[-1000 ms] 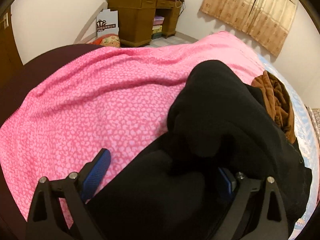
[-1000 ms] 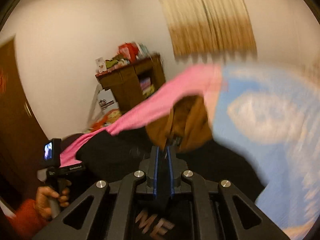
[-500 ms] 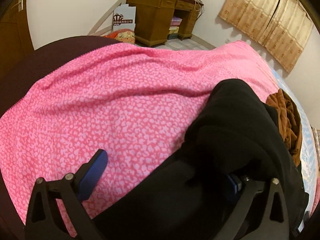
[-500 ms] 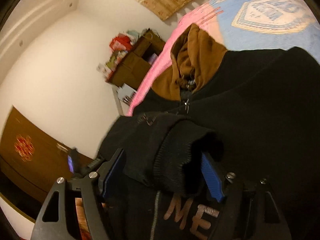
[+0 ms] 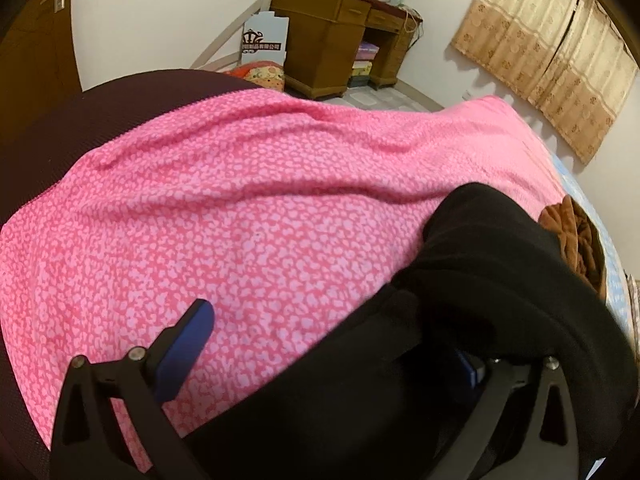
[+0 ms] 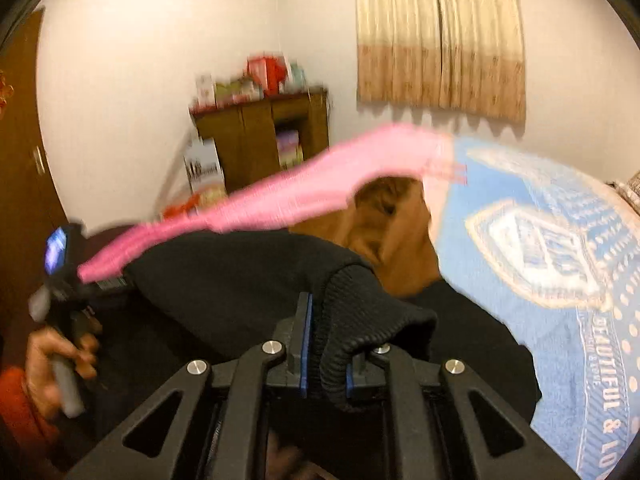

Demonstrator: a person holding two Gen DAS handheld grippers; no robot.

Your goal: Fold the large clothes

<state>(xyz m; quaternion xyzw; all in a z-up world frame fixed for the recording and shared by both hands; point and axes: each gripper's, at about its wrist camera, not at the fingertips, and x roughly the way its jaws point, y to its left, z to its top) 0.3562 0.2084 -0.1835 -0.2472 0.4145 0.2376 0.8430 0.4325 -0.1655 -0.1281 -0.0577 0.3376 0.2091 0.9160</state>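
- Since half a second ago the right hand-held gripper (image 6: 324, 350) has gone from standing wide around the ribbed cuff (image 6: 360, 320) to pinching it, and its jaws are closing on that knit right now; the right wrist view has also swung up toward the wall and curtain (image 6: 440, 36).
- Left hand-held gripper (image 5: 324, 356) has barely shifted: it is released, jaws at their widest, one blue finger (image 5: 184, 354) over the pink blanket (image 5: 240, 220) and the other half buried under black cloth, pressing on nothing.
- Black jacket (image 5: 460, 320), the task's thing, lies on the bed across the pink blanket, its brown hood lining (image 5: 576, 240) toward the light blue blanket (image 6: 560, 280).
- Progress, as I judge it: early. One sleeve looks lifted by its cuff to be laid over the body; no finished fold shows, and the second sleeve and the body folds seem left to do.
- Containers: none on the bed. The wooden desk (image 5: 332, 36) by the far wall has open shelves holding what look like folded fabrics or boxes, and boxes stacked on top; details are too small to tell.
- A hand (image 6: 60, 360) in an orange sleeve holds the left tool's handle at the left edge of the right wrist view.
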